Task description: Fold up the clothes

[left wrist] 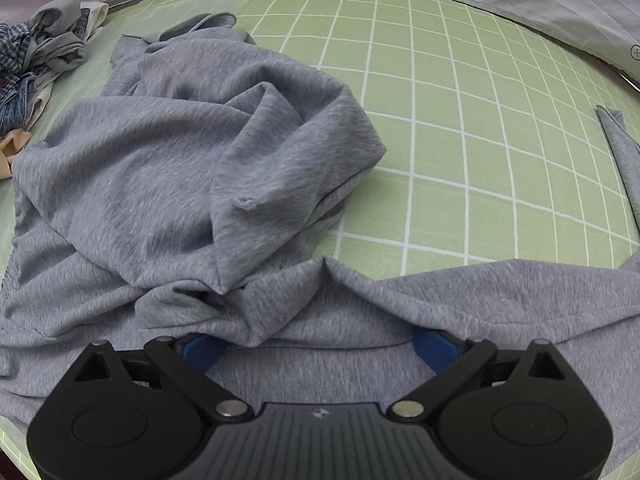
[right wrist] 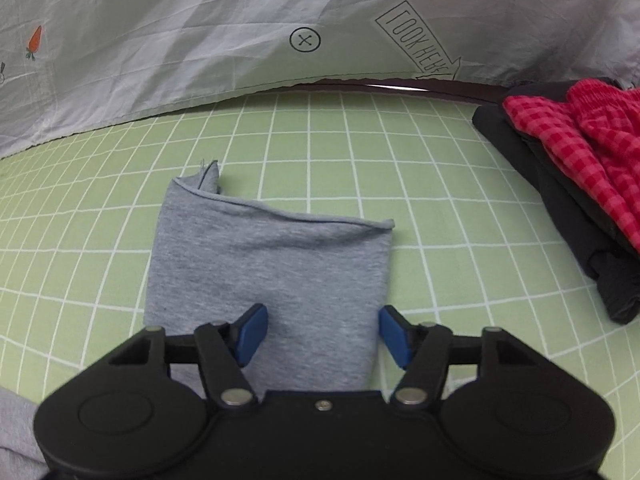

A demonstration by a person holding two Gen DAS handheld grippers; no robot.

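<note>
A light green sheet with a white grid of squares (left wrist: 480, 128) covers the flat surface across both views; whether a bed or a bench lies under it cannot be told. Along its far edge hangs a pale grey, creased cotton cloth (right wrist: 160, 52) printed with small orange carrots (right wrist: 35, 40), a black circled cross (right wrist: 305, 40) and a boxed arrow with lettering (right wrist: 420, 46). A dark strip with a bright glint (right wrist: 396, 88) shows between the cloth's lower edge and the sheet. The light is soft and even, with faint shadows.

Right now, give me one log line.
left gripper: open over grey garment | right gripper: open over sleeve | fold: unfinished
</note>
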